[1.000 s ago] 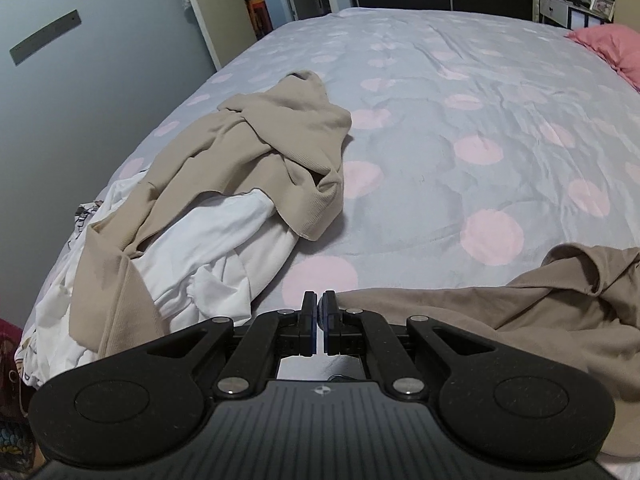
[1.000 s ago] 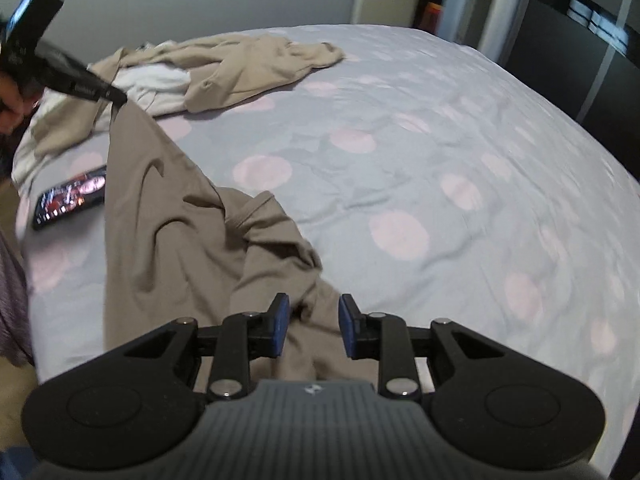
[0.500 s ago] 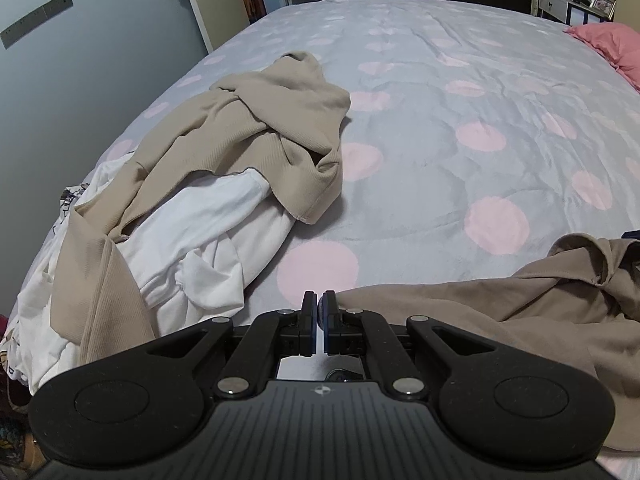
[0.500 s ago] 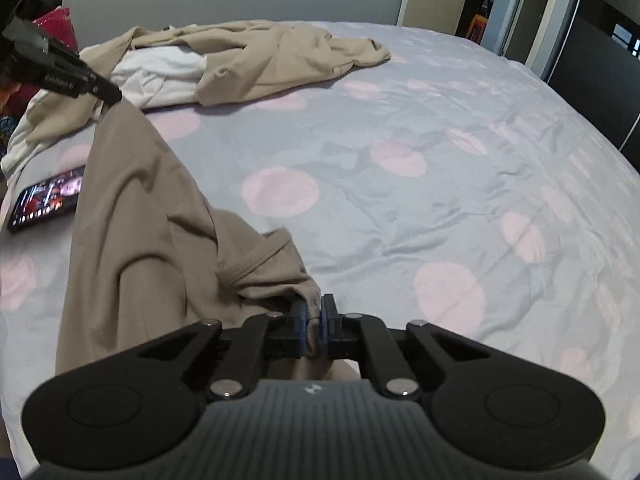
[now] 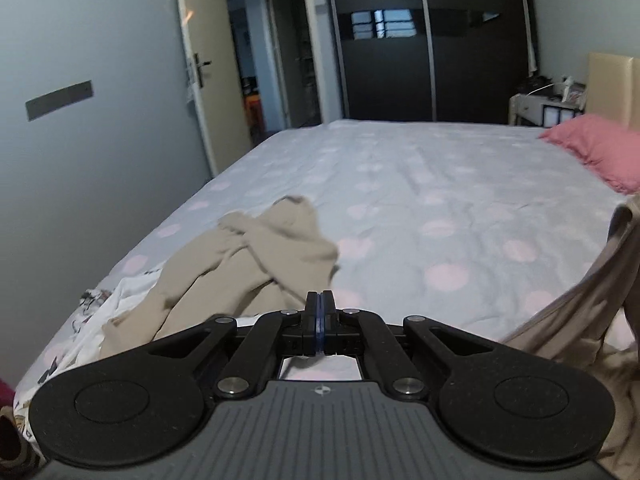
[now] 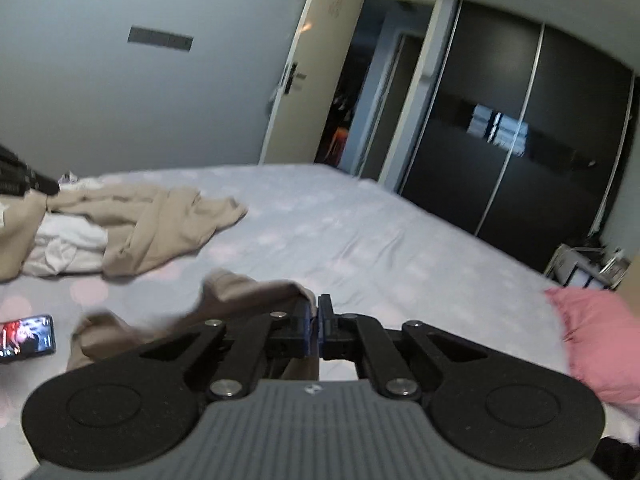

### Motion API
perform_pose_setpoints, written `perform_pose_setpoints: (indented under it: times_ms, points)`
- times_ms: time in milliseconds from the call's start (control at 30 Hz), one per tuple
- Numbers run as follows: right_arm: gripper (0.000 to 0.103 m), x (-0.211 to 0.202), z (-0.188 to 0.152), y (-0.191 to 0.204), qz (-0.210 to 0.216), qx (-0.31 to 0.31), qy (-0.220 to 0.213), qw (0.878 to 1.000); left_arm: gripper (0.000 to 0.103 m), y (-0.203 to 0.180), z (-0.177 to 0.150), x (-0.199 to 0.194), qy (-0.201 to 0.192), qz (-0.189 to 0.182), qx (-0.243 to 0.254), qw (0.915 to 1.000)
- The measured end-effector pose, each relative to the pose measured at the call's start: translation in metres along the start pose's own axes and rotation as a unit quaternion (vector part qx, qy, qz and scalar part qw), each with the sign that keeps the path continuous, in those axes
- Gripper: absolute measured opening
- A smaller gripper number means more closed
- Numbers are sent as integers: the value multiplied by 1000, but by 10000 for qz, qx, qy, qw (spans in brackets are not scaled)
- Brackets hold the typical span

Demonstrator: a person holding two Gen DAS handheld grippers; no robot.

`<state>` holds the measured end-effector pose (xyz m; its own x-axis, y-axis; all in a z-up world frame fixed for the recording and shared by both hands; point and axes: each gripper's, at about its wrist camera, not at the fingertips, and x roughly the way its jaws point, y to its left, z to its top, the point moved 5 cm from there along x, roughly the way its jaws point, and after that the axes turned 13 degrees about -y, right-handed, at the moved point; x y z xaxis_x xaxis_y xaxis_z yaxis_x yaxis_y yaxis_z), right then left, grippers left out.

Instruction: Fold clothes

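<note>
1. Grey bedsheet with pale pink dots (image 5: 420,184) covers the wide bed; its middle and far part lie bare, up to the dark sliding wardrobe (image 5: 432,40) behind.
2. The left edge of the bed runs along a grey wall, with an open cream door (image 5: 204,64) at its far end.
3. The left gripper (image 5: 319,312) has its jaws pressed together; whether cloth is caught between them I cannot tell.
4. The right gripper (image 6: 314,322) is closed on the beige soft garment (image 6: 240,292), which bunches just left of its fingers and hangs down.
5. In the left view the same garment rises as a taut band at the right edge.
6. A heap of beige and white clothes (image 6: 132,224) takes the near left corner.
7. A lit black phone (image 6: 26,338) lies on the sheet near that heap.
8. A pink pillow (image 6: 596,340) lies at the right side.
</note>
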<state>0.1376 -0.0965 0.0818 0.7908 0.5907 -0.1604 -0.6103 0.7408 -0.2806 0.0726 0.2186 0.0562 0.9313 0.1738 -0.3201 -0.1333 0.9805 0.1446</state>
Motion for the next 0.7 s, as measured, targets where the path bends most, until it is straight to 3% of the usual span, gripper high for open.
perform_pose_setpoints:
  times_ms: [133, 233, 400, 533, 700]
  points:
    - [4, -41, 10, -20, -410, -44, 37, 9991, 0, -22, -15, -6, 217, -593, 315, 9975]
    - [4, -76, -4, -37, -450, 118, 342, 9983, 0, -43, -29, -10, 328, -992, 683, 9922]
    - [4, -125, -54, -53, -469, 400, 1141, 9916, 5, -78, -47, -8, 587, -1523, 1181, 9795]
    - [4, -143, -100, -52, -381, 491, 1863, 9805, 23, -107, -53, 0, 737, -1904, 1424, 9685]
    - [5, -154, -139, -49, -249, 670, 2348, 9694, 24, -143, -56, 26, 942, -2207, 1725, 9553]
